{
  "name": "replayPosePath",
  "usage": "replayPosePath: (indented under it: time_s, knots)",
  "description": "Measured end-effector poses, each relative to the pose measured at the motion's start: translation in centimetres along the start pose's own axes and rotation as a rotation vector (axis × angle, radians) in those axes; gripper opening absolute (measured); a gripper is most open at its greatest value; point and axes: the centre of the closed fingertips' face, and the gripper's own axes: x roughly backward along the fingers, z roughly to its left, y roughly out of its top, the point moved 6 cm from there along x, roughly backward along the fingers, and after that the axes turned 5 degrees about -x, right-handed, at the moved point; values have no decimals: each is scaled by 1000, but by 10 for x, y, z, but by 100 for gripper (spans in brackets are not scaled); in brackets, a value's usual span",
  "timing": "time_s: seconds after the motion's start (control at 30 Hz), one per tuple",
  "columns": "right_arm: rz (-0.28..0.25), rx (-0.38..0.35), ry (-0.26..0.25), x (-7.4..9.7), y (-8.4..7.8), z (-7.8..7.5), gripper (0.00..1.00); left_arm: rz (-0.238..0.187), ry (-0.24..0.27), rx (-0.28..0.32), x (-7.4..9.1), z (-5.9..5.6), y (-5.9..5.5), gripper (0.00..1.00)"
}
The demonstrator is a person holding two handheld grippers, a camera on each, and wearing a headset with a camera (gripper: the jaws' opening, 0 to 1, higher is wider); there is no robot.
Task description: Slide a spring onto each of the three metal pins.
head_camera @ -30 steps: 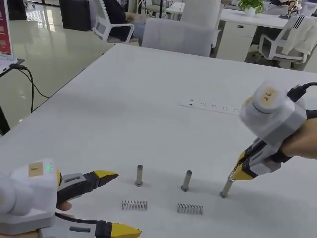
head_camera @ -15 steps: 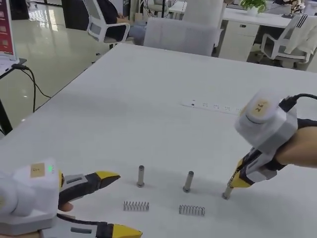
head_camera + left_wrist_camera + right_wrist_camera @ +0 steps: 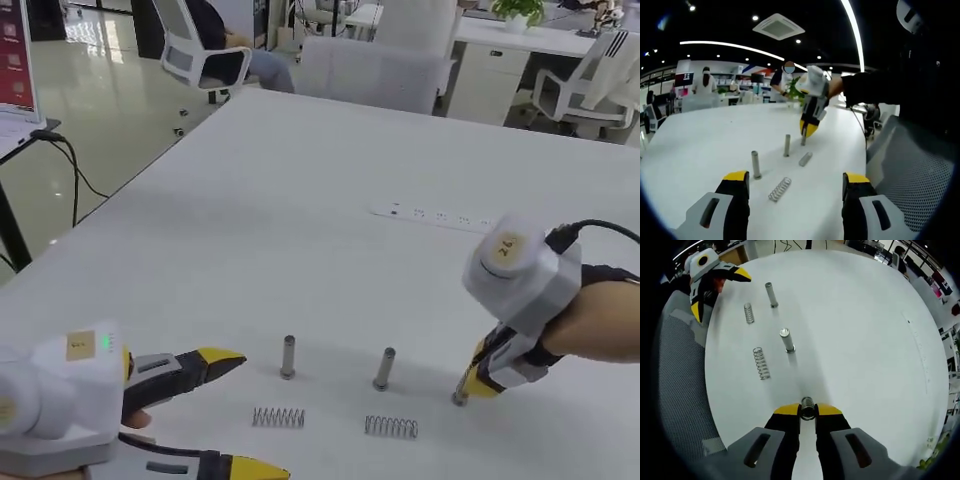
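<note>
our right gripper [image 3: 480,380] pinches a spring [image 3: 808,408] upright, straight over the right pin [image 3: 459,395]; left gripper [image 3: 796,178] gapes empty.

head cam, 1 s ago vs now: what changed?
The right gripper, shut on a spring, has come down along the right pin, so less of that pin shows. Nothing was picked up or let go. The left gripper stays open at the near left. The left pin and middle pin are still bare, and the two loose springs have not moved.
</note>
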Motion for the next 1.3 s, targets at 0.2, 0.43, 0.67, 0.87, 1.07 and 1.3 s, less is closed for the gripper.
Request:
replayPosePath:
  time_s: [0.2,0.43,0.67,0.87,1.07,1.3]
  knots:
    - [13,7,-1,-6,-2,0,8,-1,3,0,0,0,0,72]
    - [8,5,4,-7,-2,2,8,0,5,1,1,0,-1,72]
    - [3,18,7,-8,-2,3,12,-2,5,-1,1,0,0,72]
    - [-4,24,4,-7,-2,5,16,1,3,-2,2,-1,-1,71]
    - [-14,27,-4,-3,-2,6,20,-2,1,-4,1,-1,0,71]
    - [-31,37,-19,5,1,8,23,-1,-4,-9,0,-1,1,71]
